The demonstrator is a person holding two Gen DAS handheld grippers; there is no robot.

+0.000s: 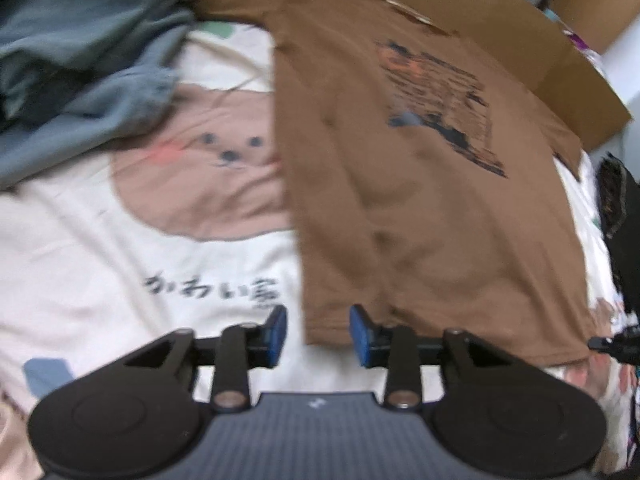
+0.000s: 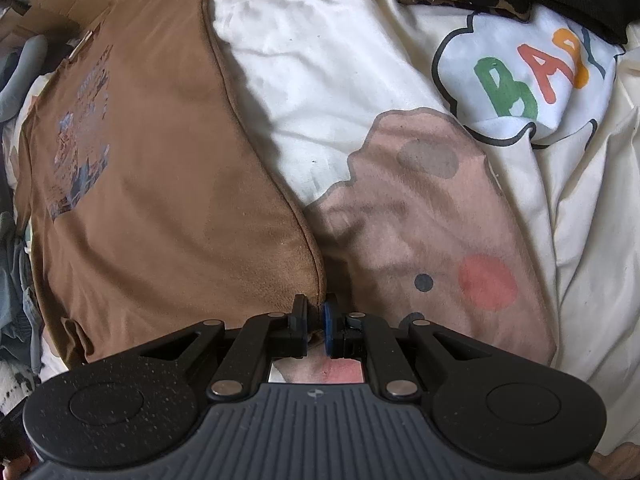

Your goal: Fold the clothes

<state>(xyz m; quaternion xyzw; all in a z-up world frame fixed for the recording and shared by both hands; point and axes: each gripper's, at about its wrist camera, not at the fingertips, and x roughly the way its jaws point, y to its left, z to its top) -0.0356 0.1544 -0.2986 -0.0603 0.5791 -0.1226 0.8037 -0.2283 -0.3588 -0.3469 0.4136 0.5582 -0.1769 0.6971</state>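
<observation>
One brown T-shirt: right tongs clamped on hem; left tongs apart, empty.

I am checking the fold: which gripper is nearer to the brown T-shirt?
Right. The right gripper is shut on the brown T-shirt at its hem corner; the left gripper is open just off the hem, holding nothing.
</observation>
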